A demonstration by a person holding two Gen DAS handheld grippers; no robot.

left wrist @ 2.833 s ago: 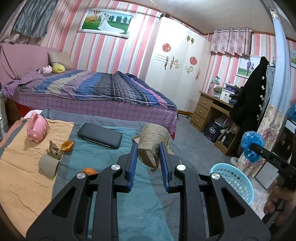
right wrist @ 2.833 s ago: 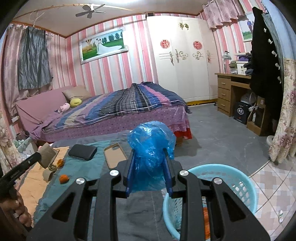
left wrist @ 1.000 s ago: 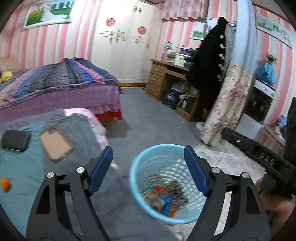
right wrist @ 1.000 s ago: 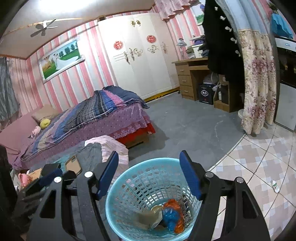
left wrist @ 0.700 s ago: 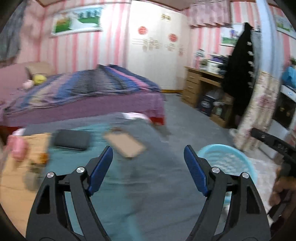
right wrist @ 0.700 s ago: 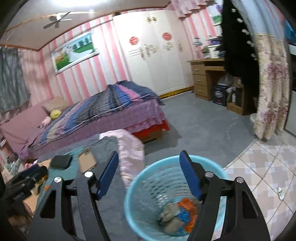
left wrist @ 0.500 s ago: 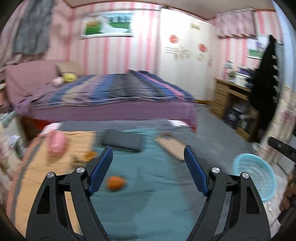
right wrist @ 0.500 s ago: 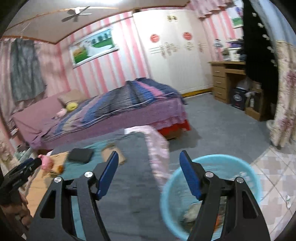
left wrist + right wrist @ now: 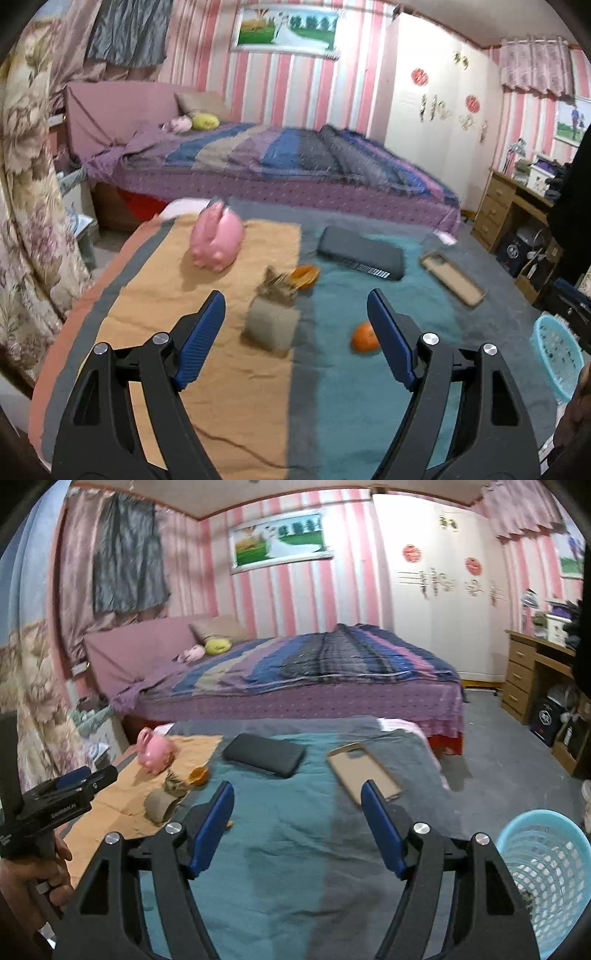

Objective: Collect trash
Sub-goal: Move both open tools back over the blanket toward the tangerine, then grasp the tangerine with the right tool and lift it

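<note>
Left-wrist view: left claw (image 9: 295, 328) stood wide open and empty above the cloth-covered worktop (image 9: 369, 406). Between its fingers and just ahead lay a brown cardboard roll (image 9: 271, 326) with a crumpled scrap (image 9: 277, 288) at its far end. An orange peel cup (image 9: 304, 276) sat just beyond that scrap. A small orange piece (image 9: 364, 336) lay close inside the right finger. Farther ahead were a pink rabbit toy (image 9: 216, 240) to the left, a dark case (image 9: 360, 253) at centre and a tan phone cover (image 9: 452, 278) to the right. The light blue basket (image 9: 557, 350) stood far right, off the worktop edge.

Right-wrist view: right claw (image 9: 297, 821) was opening, with nothing between its fingers. The teal cloth lay directly below it. The dark case (image 9: 264, 754) and the tan phone cover (image 9: 364, 770) lay ahead of the fingers. The cardboard roll (image 9: 160, 805), the scrap (image 9: 173, 784) and the peel cup (image 9: 198, 774) lay ahead to the left, near the pink rabbit toy (image 9: 155, 753). The basket (image 9: 543, 867) stood low on the right, beside the right finger, with some dark scraps dimly visible inside. The left claw (image 9: 70, 788) appeared at the left edge, held by a hand (image 9: 33, 877).
</note>
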